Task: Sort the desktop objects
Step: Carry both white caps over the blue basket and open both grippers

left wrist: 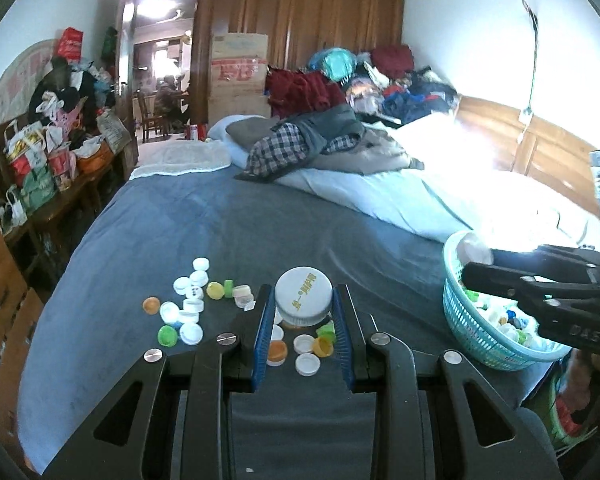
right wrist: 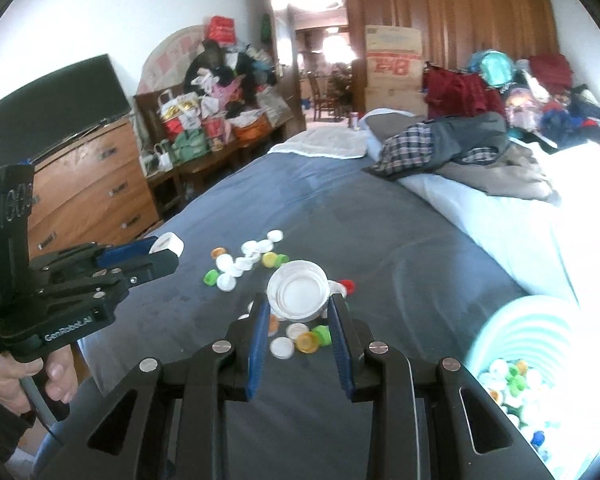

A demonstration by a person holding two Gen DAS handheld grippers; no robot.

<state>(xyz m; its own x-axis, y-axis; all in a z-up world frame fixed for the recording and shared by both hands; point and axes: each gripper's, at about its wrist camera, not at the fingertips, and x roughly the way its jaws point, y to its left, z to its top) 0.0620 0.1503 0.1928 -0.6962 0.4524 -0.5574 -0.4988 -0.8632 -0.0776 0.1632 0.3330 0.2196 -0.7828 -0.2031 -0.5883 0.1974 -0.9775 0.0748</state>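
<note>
Gripping big white lids — left claw (left wrist: 304, 312) top-up lid (left wrist: 304, 291), right claw (right wrist: 299, 312) hollow-up lid (right wrist: 298, 294).

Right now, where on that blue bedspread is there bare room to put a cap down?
Bare cover stretches between the scattered caps and the plaid shirt, and between the caps and the teal basket. It is crowded under both tongs, each holding a big white lid: left, right.

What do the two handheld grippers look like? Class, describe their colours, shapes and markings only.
The left gripper and the right gripper are matte black angular frames with triangular cut-outs, round silver bolts and ribbed blue finger pads. From the right wrist view, the left one's body reads "GenRobot.AI" in white, above the bare hand.
</note>
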